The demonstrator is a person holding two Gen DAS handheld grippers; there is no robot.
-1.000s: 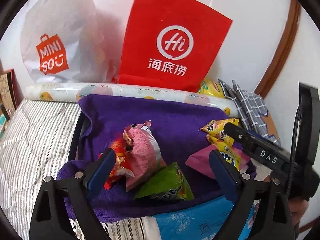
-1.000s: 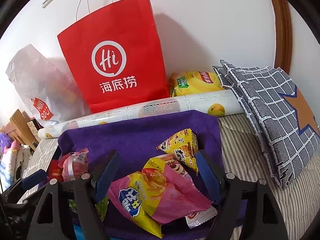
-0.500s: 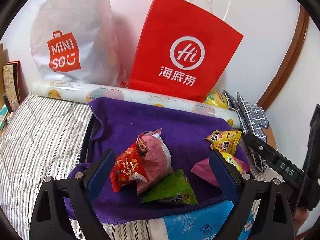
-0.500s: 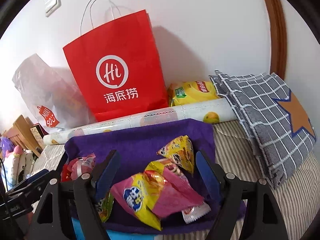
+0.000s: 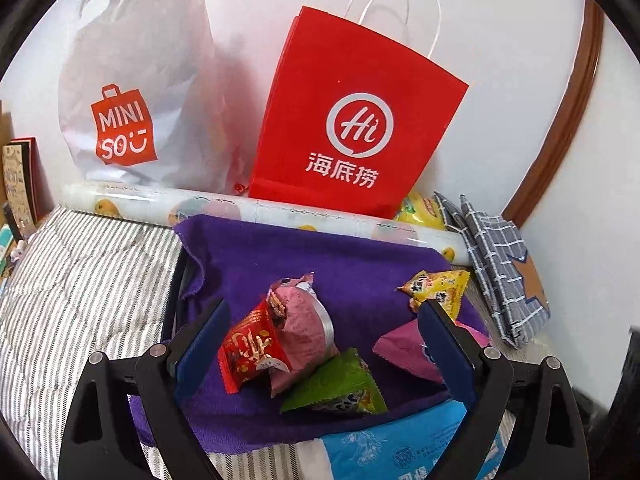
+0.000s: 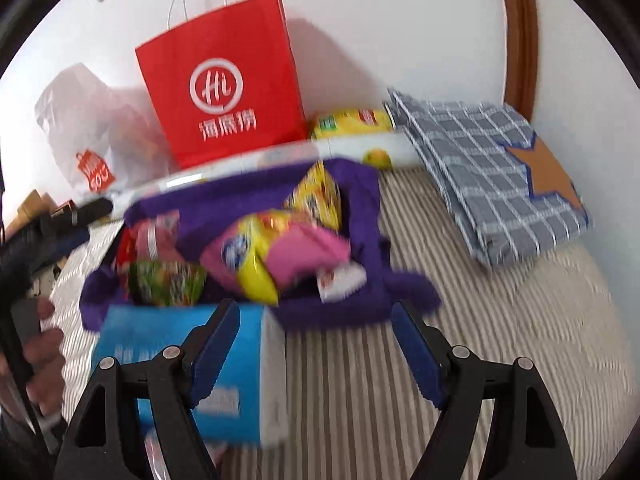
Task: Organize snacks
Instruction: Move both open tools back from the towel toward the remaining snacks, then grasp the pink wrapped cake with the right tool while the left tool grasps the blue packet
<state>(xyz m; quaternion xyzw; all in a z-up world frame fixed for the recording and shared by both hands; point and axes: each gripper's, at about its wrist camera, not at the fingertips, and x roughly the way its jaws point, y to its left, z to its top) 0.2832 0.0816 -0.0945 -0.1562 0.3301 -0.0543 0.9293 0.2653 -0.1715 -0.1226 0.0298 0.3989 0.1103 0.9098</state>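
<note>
The snack packets (image 5: 304, 344) are heaped mid-way on the purple towel (image 5: 320, 256), seemingly for sorting, while the left gripper (image 5: 320, 344) and the blurred right gripper (image 6: 316, 344) are held apart, empty.

You had the snack packets (image 5: 296, 332) piled on the towel (image 5: 320, 256), which lay on the bedding (image 5: 80, 280). Behind the towel ran a paper roll (image 5: 256, 208); behind that, against the wall, stood the paper bag (image 5: 352, 120), with the plastic bag (image 5: 132, 80) to its left. The folded cloth (image 6: 492, 176) lay right of the towel. The tissue pack (image 6: 188, 360) sat in front of the towel, touching its near edge.
</note>
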